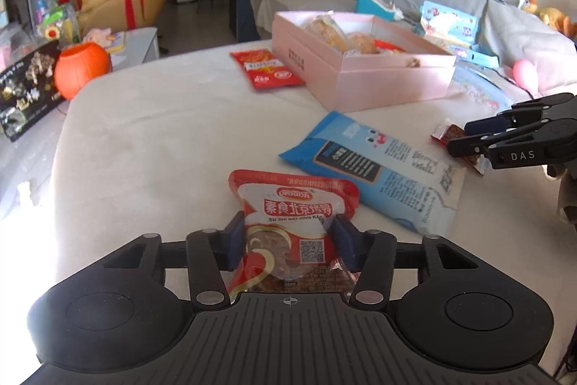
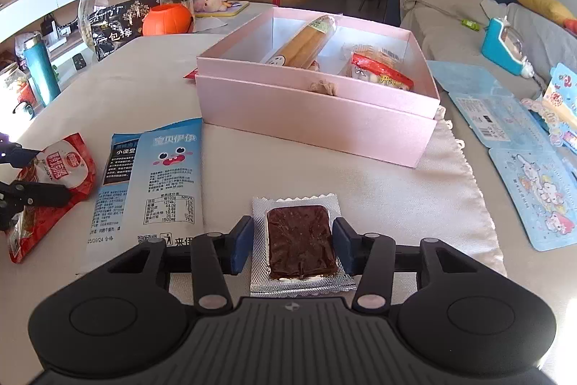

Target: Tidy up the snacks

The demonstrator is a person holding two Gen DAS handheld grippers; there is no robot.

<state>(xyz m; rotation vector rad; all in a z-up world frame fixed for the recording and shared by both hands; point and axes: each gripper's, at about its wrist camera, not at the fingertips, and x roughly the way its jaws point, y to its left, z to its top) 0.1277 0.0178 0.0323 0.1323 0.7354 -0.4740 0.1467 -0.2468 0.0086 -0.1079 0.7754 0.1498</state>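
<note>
Cream cloth covered the table (image 2: 151, 89). Left tongs (image 1: 287, 242) were clamped on a red plastic snack packet (image 1: 294, 222) printed "SU SHI BEI JING KAO". Right tongs (image 2: 293, 246) pinched a silver foil packet of dark brown jerky (image 2: 301, 242). Ahead of both, an open pink cardboard box (image 2: 313, 118) held a long bread stick (image 2: 306, 42) and a red-labelled packet (image 2: 380, 69). Between the tongs lay a blue-and-white snack bag (image 2: 162, 175).

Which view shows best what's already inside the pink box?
The right wrist view: it looks down into the pink box, showing a long bread stick and a red-labelled snack pack. The left wrist view sees the box side-on, contents mostly hidden by its wall.
</note>
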